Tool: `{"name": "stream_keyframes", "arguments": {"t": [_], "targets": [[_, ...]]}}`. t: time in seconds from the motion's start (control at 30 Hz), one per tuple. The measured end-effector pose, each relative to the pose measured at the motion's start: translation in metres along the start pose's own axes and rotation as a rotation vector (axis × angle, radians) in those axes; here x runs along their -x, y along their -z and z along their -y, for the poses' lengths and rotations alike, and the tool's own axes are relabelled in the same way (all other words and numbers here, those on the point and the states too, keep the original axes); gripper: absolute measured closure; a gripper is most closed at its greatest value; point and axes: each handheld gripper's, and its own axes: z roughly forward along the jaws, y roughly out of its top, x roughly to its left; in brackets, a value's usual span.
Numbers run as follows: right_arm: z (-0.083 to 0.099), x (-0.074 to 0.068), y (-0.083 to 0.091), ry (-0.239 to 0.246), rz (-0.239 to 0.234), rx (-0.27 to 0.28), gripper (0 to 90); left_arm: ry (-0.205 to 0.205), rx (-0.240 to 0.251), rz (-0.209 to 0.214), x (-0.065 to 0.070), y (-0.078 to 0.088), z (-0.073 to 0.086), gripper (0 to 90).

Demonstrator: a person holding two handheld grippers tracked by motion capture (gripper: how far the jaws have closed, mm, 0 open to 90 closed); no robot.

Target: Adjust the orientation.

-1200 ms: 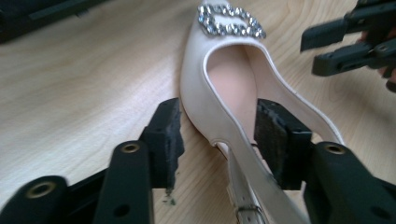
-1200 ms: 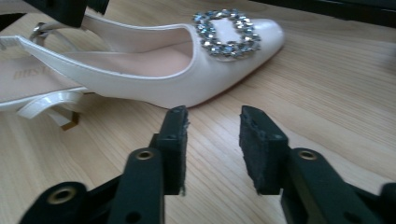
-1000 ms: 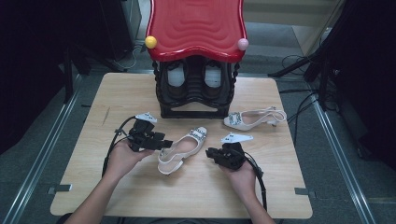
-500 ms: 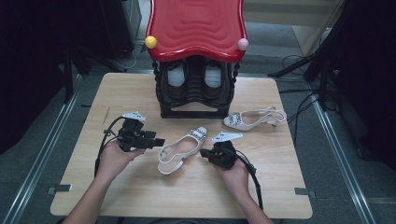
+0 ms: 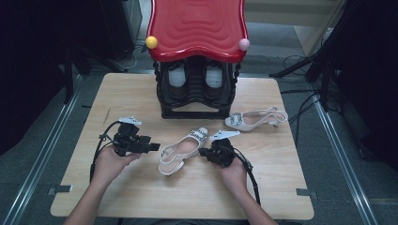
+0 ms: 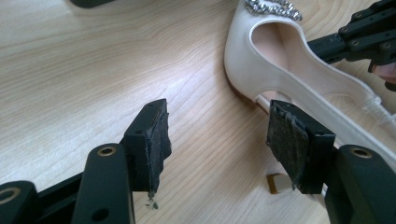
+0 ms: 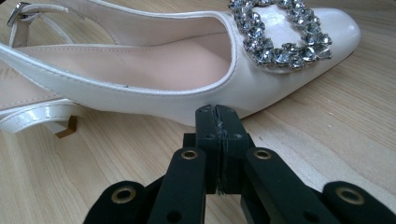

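one white slingback shoe (image 5: 180,150) lies on the table (image 5: 141,197) between the two claws, in front of the red rack (image 5: 197,28). it looks light but awkward: a stiff glossy upper that'll probably be slick under the pads, a thin heel strap that would just flop and a crystal buckle (image 7: 280,35) i'd keep off, since those stones look easy to knock loose. best bet imo is pinching the side wall of the upper around mid-length, or the stiffer edge near the heel.

its long axis runs diagonally in the high view, toe with the buckle pointing up and right toward the rack, heel down and left toward the person. it stands upright on its sole.

left claw (image 6: 217,140) is spread wide with nothing between the pads, just beside the heel end; its jaws have just been opening. right claw (image 7: 218,122) is clenched on nothing, tips right up against the shoe's side near the toe, whether touching i can't tell.
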Motion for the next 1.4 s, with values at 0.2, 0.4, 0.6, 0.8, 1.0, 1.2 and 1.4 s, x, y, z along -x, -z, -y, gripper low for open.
{"name": "stream_keyframes", "arguments": {"t": [0.2,0.4,0.6,0.8,1.0,1.2,1.4], "targets": [[-0.006,0.003,-0.003,0.007,0.012,-0.012,89.6,0.019,-0.006,0.029,0.002,-0.007,0.011,39.3],[-0.011,0.007,-0.007,-0.004,0.013,-0.011,89.6,-0.013,-0.040,0.030,0.016,-0.015,0.016,39.6],[-0.017,0.011,-0.011,-0.007,0.018,-0.011,89.6,-0.042,-0.052,0.022,0.029,-0.020,0.019,40.3],[-0.021,0.014,-0.014,-0.018,0.019,-0.004,89.6,-0.077,-0.080,0.024,0.043,-0.029,0.020,41.5],[-0.021,0.016,-0.013,-0.018,0.023,-0.008,87.6,-0.117,-0.087,0.010,0.047,-0.032,0.020,42.3],[-0.020,0.021,0.000,-0.024,0.037,0.009,87.0,-0.076,-0.050,0.020,0.031,-0.021,0.017,41.6],[-0.016,0.035,0.020,-0.070,0.055,0.050,86.8,-0.036,-0.019,0.022,0.012,-0.016,0.012,40.9]]}}
